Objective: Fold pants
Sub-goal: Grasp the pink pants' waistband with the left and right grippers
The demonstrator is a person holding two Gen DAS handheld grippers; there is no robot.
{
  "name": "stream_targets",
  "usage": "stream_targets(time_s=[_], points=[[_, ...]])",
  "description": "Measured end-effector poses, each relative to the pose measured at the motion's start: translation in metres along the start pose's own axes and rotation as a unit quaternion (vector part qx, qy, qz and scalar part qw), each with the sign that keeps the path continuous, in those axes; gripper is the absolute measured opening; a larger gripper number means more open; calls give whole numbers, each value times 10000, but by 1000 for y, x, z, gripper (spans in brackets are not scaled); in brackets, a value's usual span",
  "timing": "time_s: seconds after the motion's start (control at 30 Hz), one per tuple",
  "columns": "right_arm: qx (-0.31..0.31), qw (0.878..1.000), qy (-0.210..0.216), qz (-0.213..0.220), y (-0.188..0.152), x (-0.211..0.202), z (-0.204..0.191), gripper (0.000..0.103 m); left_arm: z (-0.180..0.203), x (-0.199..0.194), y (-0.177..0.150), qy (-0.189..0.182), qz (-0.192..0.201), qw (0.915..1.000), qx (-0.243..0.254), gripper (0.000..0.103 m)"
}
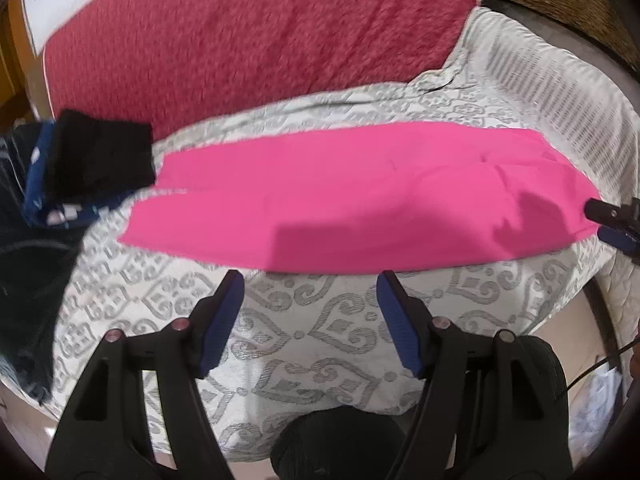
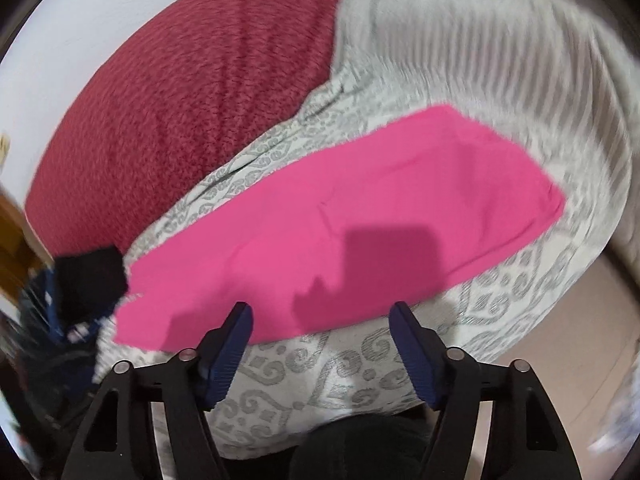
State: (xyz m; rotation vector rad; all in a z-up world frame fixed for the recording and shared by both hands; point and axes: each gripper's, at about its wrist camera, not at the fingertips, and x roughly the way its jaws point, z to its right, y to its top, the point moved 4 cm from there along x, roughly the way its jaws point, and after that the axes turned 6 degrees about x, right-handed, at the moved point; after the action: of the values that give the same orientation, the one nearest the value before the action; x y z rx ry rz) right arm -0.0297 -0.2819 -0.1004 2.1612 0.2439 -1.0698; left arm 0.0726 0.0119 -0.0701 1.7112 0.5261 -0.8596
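The pink pants (image 1: 352, 196) lie flat in a long strip across the patterned white-grey bedspread (image 1: 320, 332), one leg on the other. My left gripper (image 1: 310, 280) is open and empty, just short of the pants' near edge. My right gripper (image 2: 320, 312) is open and empty above the near edge of the pants (image 2: 360, 216). The tips of the right gripper (image 1: 612, 220) also show at the right end of the pants in the left wrist view.
A dark red blanket (image 1: 240, 32) covers the bed behind the pants. A pile of folded black and navy clothes (image 1: 88, 160) sits at the pants' left end, also in the right wrist view (image 2: 88, 284). The bed edge and floor (image 2: 560, 320) lie to the right.
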Motion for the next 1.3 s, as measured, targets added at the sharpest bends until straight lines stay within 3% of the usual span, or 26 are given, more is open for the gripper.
stream_targets(time_s=[0.13,0.37,0.47,0.57,0.73,0.87,0.97,1.0,1.03,1.07,1.1,1.17,1.3], points=[[864,9955,161,-360,8,18,37,69,-35,39,-11,-373,-536,9956,-668,69],[1838,9808,291,-581,20,38,89,69,-98,83,-24,-506,-870,9807,-1676,69],[1989,9789,164,-439,29,43,103,69,-129,101,-23,-695,-841,9685,-2238,69],[2117,9768,175,-275,38,45,114,69,-155,116,-26,-650,-874,9592,-2608,69],[2219,9750,142,11,52,52,126,69,-194,143,-31,-787,-901,9335,-3380,69],[2276,9735,136,192,58,58,126,69,-200,167,-35,-1051,-1080,9135,-3779,69],[2281,9731,149,297,61,60,125,69,-200,171,-28,-990,-976,9158,-3767,69],[2297,9725,180,344,62,61,125,69,-201,174,-24,-958,-954,9169,-3756,64],[2323,9717,189,371,64,62,125,67,-203,176,-22,-945,-929,9172,-3757,44],[2355,9707,202,427,65,62,126,49,-205,180,-21,-944,-938,9174,-3751,27],[2377,9700,217,458,66,63,127,9,-207,185,-21,-971,-1037,9145,-3789,5],[2472,9677,272,404,65,64,133,4,-211,185,-22,-1063,-922,9089,-3925,3],[2004,9773,191,665,73,47,121,3,-215,159,-8,-992,-539,9201,-3750,4]])
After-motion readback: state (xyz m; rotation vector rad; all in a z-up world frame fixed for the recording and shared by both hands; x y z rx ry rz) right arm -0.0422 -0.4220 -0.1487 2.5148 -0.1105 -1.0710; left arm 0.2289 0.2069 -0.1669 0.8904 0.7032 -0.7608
